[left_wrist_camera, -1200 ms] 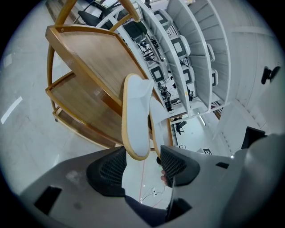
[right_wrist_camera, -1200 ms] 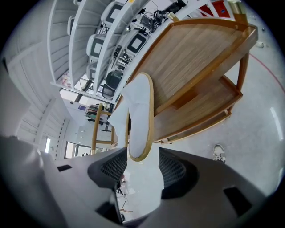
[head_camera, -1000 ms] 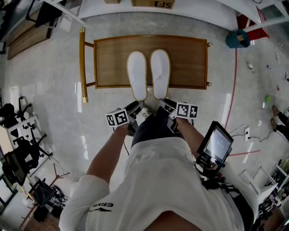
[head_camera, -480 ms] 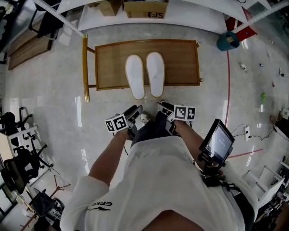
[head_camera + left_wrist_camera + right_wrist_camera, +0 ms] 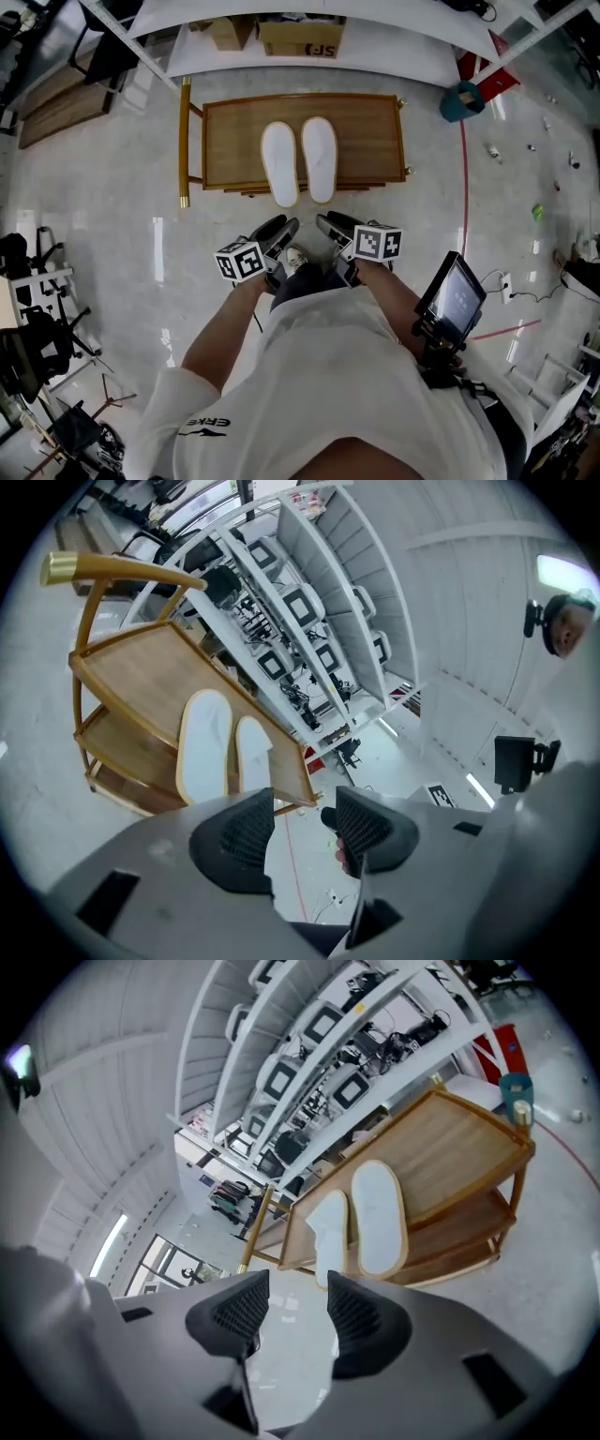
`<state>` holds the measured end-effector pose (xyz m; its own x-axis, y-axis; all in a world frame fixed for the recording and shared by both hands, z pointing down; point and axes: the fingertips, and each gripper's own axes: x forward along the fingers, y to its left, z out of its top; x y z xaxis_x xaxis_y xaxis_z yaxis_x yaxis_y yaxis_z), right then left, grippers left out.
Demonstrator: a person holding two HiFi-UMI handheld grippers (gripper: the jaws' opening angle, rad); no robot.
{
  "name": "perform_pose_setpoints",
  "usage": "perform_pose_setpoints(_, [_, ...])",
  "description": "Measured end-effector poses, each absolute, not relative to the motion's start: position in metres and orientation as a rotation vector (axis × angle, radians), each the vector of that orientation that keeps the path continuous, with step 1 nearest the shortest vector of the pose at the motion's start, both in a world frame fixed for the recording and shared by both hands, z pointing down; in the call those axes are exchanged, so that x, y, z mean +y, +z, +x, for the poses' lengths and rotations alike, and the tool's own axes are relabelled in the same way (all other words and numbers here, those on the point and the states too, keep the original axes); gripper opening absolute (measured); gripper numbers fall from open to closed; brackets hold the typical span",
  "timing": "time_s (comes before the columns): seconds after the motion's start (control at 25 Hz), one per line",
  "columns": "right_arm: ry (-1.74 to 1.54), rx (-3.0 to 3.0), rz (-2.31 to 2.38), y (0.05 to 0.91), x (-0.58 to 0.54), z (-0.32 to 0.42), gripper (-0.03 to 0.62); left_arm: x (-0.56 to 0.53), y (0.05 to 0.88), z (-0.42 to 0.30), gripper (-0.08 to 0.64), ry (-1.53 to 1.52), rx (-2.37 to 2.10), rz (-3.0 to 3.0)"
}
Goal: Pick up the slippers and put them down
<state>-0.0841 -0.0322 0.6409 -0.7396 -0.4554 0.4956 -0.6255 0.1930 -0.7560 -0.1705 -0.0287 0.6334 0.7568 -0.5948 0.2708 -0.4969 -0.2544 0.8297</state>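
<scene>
Both grippers have lifted and drawn back from the slippers, which have stayed put. They lie side by side, flat on the table, at the middle of its near edge, with their ends hanging just over it. Left gripper hangs well clear of that edge, its jaws wide but easing together with nothing between them. Right gripper is level beside it, jaws spread and empty. White shelving stands beyond the table's far edge.

My head view looks steeply down from well above the wooden cart. My 2 gripper views face it from lower, tilted; all 3 share its slippers.
</scene>
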Motion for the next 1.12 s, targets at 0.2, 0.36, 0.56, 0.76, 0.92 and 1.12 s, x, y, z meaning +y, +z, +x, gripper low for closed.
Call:
perform_pose_setpoints(0.2, [1.387, -2.45, 0.992, 0.592, -0.033, -0.089, 0.176, -0.028, 0.595, -0.164, 0.159, -0.154, -0.901, 1.985])
perform_pose_setpoints(0.36, [1.205, -2.549, 0.981, 0.553, -0.03, -0.084, 0.123, -0.024, 0.565, -0.162, 0.09, -0.157, -0.996, 2.054])
perform_pose_setpoints(0.56, [0.993, -2.643, 1.046, 0.508, -0.019, -0.06, 0.026, -0.013, 0.529, -0.145, 0.024, -0.15, -1.099, 2.151])
perform_pose_setpoints(0.76, [0.855, -2.708, 1.061, 0.477, 0.002, -0.04, 0.006, 0.004, 0.499, -0.123, 0.005, -0.154, -1.142, 2.24])
perform_pose_setpoints(0.92, [0.79, -2.741, 1.07, 0.461, 0.021, -0.023, 0.005, 0.021, 0.482, -0.103, 0.005, -0.184, -1.151, 2.283])
perform_pose_setpoints(1.12, [0.774, -2.756, 1.082, 0.453, 0.039, -0.008, 0.005, 0.038, 0.469, -0.085, 0.005, -0.22, -1.163, 2.307])
